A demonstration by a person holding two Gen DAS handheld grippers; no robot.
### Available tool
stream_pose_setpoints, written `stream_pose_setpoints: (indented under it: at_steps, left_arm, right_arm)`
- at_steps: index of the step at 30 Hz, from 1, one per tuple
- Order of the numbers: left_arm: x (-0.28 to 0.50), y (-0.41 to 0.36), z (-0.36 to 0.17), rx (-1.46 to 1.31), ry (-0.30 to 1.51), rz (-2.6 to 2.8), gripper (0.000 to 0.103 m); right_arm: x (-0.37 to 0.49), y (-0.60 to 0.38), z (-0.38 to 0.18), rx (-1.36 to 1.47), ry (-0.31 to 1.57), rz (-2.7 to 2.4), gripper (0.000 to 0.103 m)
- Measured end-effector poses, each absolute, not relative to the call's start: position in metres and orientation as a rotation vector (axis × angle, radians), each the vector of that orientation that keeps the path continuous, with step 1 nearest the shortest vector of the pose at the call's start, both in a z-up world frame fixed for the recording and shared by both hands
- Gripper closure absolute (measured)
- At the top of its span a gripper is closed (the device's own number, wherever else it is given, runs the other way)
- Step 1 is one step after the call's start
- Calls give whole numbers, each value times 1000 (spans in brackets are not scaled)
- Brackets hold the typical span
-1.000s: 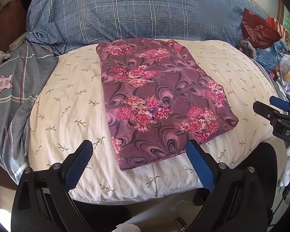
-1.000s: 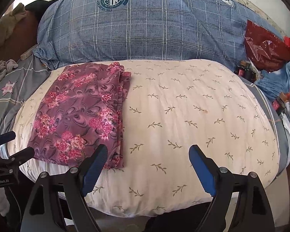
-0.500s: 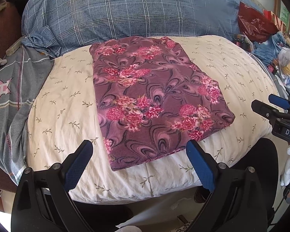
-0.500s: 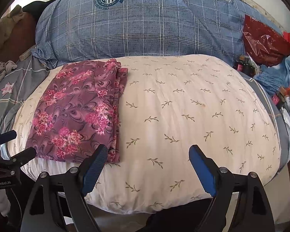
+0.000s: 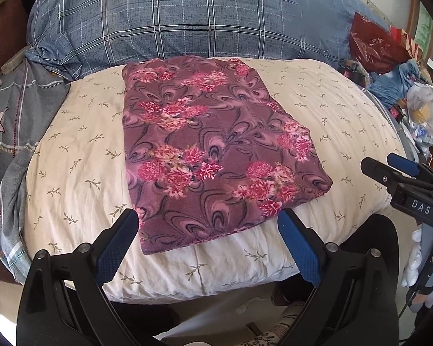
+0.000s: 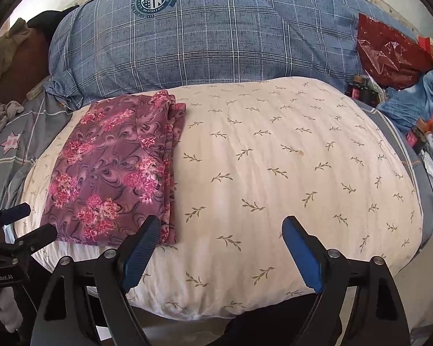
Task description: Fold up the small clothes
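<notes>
Both tongs, left tongs (image 5: 207, 238) and right tongs (image 6: 220, 245), hang apart and empty; floral garment (image 5: 213, 150) at twelve o'clock lies folded on the cream pillow (image 6: 288, 173), likely awaiting one more fold or removal.

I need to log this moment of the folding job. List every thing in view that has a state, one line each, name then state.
floral garment: folded into a flat rectangle, lying on the cream pillow, held by neither gripper.
cream pillow: lying flat, garment on its left part, the rest bare.
blue plaid pillow: lying behind the cream pillow.
left gripper: open, empty, at the garment's near edge.
right gripper: open, empty, over bare pillow.
</notes>
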State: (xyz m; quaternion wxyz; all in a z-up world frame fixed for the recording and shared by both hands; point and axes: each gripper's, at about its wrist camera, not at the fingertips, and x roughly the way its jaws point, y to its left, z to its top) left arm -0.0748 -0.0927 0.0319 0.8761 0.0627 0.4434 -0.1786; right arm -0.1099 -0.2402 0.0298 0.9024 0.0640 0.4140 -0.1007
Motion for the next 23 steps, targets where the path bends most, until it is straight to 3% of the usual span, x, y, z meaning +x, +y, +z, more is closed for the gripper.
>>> stream_pose_setpoints:
  at_steps: [23]
  left_arm:
    - [-82,-99,30,162,931,-361,5]
  right_arm:
    - [-115,-248,30,130,855,-219,15]
